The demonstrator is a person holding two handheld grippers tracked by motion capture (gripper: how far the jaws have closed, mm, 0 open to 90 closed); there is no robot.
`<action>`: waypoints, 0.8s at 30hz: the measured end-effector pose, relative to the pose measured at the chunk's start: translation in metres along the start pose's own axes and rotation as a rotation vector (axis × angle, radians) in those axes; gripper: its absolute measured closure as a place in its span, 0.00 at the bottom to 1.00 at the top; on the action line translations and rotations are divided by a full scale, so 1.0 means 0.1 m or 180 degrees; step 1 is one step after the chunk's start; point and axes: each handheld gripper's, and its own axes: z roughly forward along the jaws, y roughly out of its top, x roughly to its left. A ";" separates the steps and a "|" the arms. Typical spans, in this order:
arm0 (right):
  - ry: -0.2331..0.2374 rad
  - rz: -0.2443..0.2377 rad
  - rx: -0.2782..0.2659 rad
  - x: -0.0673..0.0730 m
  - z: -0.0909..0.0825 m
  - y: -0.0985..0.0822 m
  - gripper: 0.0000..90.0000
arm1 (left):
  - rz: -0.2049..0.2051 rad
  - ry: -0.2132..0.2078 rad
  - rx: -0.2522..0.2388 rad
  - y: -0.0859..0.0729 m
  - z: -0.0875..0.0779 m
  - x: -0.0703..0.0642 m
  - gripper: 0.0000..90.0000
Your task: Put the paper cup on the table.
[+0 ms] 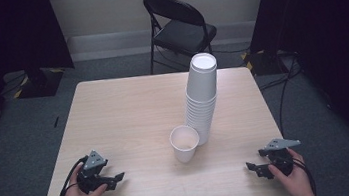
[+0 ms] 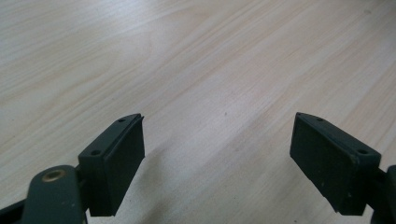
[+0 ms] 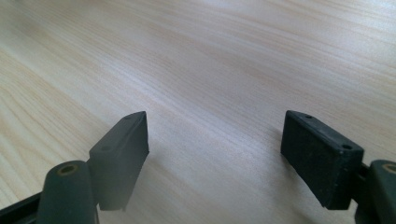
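A tall stack of white paper cups (image 1: 202, 97) stands on the light wooden table (image 1: 124, 114), right of centre. One single white cup (image 1: 184, 143) sits upright just in front of the stack, close beside it. My left gripper (image 1: 115, 180) rests low near the table's front left corner, jaws wide apart and pointing right. In the left gripper view its gripper (image 2: 219, 140) has only bare wood between the pads. My right gripper (image 1: 251, 168) sits near the front right corner, pointing left. The right gripper view shows its gripper (image 3: 215, 135) open over bare tabletop.
A black folding chair (image 1: 179, 27) stands behind the table's far edge. Dark curtains hang at both sides, with cables (image 1: 281, 85) on the grey carpet to the right. A wide stretch of bare wood lies between the two grippers and the cups.
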 end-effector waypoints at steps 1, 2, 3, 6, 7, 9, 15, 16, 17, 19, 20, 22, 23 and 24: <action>0.0000 0.0000 0.0000 0.00 0.00 0.00 0.26 | 0.0000 0.0000 0.0000 0.00 0.00 0.00 0.20; 0.0007 0.0014 -0.0007 0.00 0.00 0.00 0.25 | 0.0016 0.0026 0.0011 -0.01 0.01 0.00 0.20; 0.0012 0.0000 -0.0021 0.00 0.00 -0.01 0.24 | 0.0030 0.0039 0.0019 -0.01 0.02 0.00 0.19; 0.0001 -0.0043 -0.0069 0.00 0.01 -0.02 0.24 | 0.0100 0.0095 0.0050 -0.04 0.04 -0.01 0.19; -0.0030 -0.0045 -0.0122 0.00 0.02 -0.04 0.24 | 0.0122 0.0097 0.0068 -0.04 0.04 0.00 0.19; -0.0101 -0.0048 -0.0226 0.00 0.04 -0.07 0.23 | 0.0140 0.0116 0.0063 -0.06 0.06 0.00 0.19; -0.0182 -0.0117 -0.0199 0.03 0.05 -0.07 0.22 | 0.0027 0.0082 -0.0026 -0.13 0.09 0.02 0.16; -0.0174 -0.0120 -0.0196 0.03 0.05 -0.07 0.21 | 0.0030 0.0065 -0.0075 -0.15 0.09 0.03 0.16; -0.0174 -0.0120 -0.0196 0.03 0.05 -0.07 0.21 | 0.0030 0.0065 -0.0075 -0.15 0.09 0.03 0.15; -0.0164 -0.0146 -0.0181 0.04 0.05 -0.07 0.19 | 0.0039 0.0070 -0.0082 -0.15 0.09 0.03 0.15; -0.0163 -0.0144 -0.0181 0.04 0.05 -0.07 0.19 | 0.0024 0.0080 -0.0083 -0.15 0.09 0.02 0.15; -0.0156 -0.0142 -0.0175 0.04 0.05 -0.07 0.18 | 0.0022 0.0084 -0.0082 -0.15 0.10 0.02 0.15; -0.0155 -0.0143 -0.0174 0.04 0.05 -0.07 0.18 | 0.0024 0.0085 -0.0081 -0.15 0.10 0.02 0.15; -0.0157 -0.0146 -0.0175 0.04 0.06 -0.07 0.18 | 0.0039 0.0082 -0.0074 -0.15 0.09 0.02 0.15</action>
